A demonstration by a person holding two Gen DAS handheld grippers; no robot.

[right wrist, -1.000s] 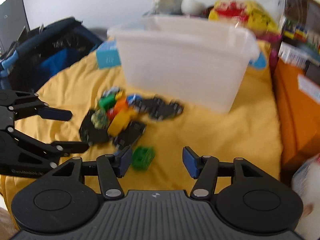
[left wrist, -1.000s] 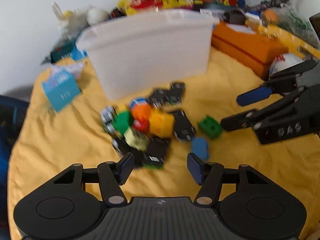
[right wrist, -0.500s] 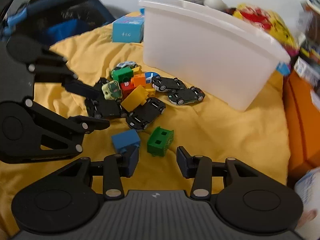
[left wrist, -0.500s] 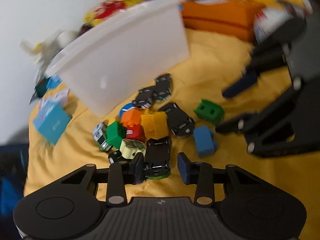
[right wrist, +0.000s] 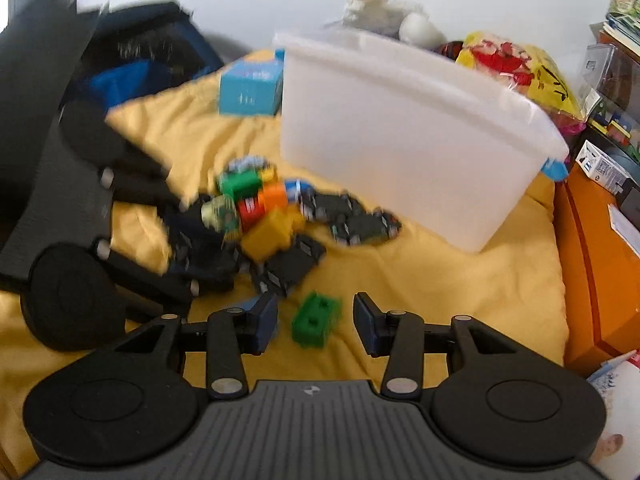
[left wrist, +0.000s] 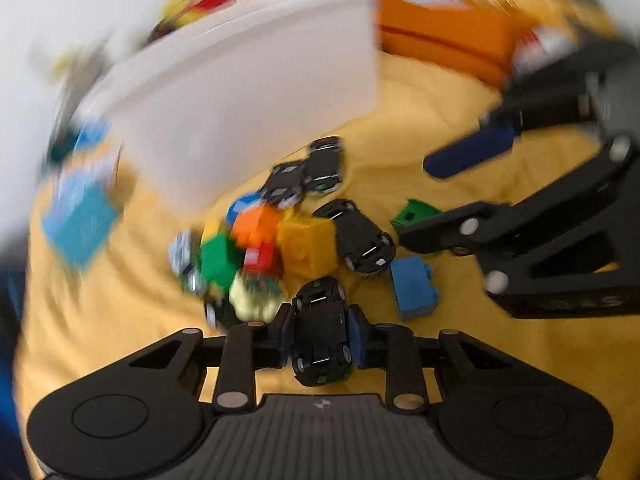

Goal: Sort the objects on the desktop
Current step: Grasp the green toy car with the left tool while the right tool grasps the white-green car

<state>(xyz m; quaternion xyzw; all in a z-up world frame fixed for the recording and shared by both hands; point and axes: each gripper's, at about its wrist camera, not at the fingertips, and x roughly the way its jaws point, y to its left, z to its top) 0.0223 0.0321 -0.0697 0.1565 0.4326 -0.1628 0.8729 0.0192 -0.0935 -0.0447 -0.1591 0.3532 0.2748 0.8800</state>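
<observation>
While the left gripper [left wrist: 321, 338] has just been closing, its pads now clamp a black toy car [left wrist: 321, 334] at the near edge of the toy pile [left wrist: 276, 248]. Right gripper [right wrist: 316, 322] jaws stand apart around a green block [right wrist: 316, 319], not touching it. Behind the pile on the yellow cloth [right wrist: 440, 280] stands a white bin [right wrist: 400, 140].

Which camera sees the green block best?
The right wrist view. The green block lies whole and unhidden on the yellow cloth, between the open fingers of the right gripper, which do not touch it. In the left wrist view only a corner of it shows behind a finger of that gripper.
</observation>
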